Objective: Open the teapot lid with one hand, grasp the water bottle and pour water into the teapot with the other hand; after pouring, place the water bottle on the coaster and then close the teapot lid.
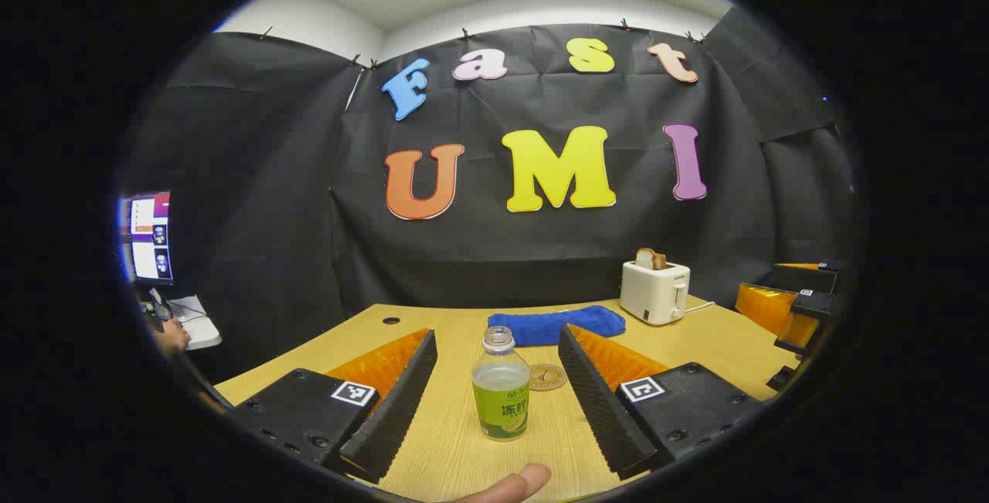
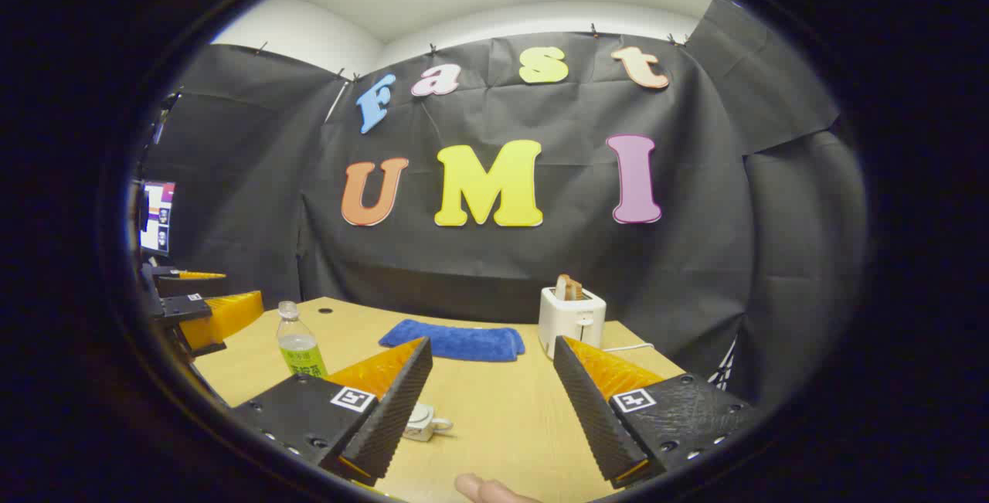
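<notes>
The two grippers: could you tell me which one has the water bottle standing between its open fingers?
The left gripper: the bottle stands upright between its spread fingers, untouched. The right gripper is also open, but the bottle stands off to its left.

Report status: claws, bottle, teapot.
Left claw open, straddling clear plastic water bottle with green label, uncapped. Right claw open; small white teapot partly hidden behind its finger. Nothing blocking.
</notes>
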`<action>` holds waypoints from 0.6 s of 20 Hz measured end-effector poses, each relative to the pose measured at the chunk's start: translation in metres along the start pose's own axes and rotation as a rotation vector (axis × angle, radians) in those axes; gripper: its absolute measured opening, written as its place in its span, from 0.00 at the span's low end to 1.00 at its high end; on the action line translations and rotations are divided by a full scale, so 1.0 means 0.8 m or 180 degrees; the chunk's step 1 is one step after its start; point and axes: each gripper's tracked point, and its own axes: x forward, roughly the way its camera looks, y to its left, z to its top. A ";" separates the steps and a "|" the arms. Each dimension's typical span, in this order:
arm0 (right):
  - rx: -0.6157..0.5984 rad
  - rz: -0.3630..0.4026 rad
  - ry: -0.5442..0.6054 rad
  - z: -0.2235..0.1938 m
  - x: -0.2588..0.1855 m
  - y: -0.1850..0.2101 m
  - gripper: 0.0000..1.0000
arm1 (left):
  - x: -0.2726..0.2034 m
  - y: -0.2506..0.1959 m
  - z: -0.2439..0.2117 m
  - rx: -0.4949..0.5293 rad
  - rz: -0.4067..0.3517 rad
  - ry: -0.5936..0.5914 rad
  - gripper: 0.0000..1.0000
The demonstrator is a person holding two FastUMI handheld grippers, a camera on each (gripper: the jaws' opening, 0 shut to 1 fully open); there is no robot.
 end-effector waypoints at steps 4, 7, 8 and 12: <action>0.0008 0.0058 0.0084 -0.010 0.006 0.006 0.95 | 0.008 0.011 -0.011 0.0007 0.0072 0.0061 0.99; -0.0058 0.0074 0.0113 -0.015 0.008 0.010 0.98 | 0.010 0.016 -0.013 -0.0046 0.0079 0.0083 0.99; -0.0070 0.0080 0.0108 -0.016 0.009 0.013 0.95 | 0.011 0.015 -0.013 -0.0053 0.0088 0.0079 0.99; -0.0079 0.0093 0.0037 -0.013 0.012 0.015 0.95 | 0.017 0.020 -0.019 -0.0057 0.0100 0.0112 0.99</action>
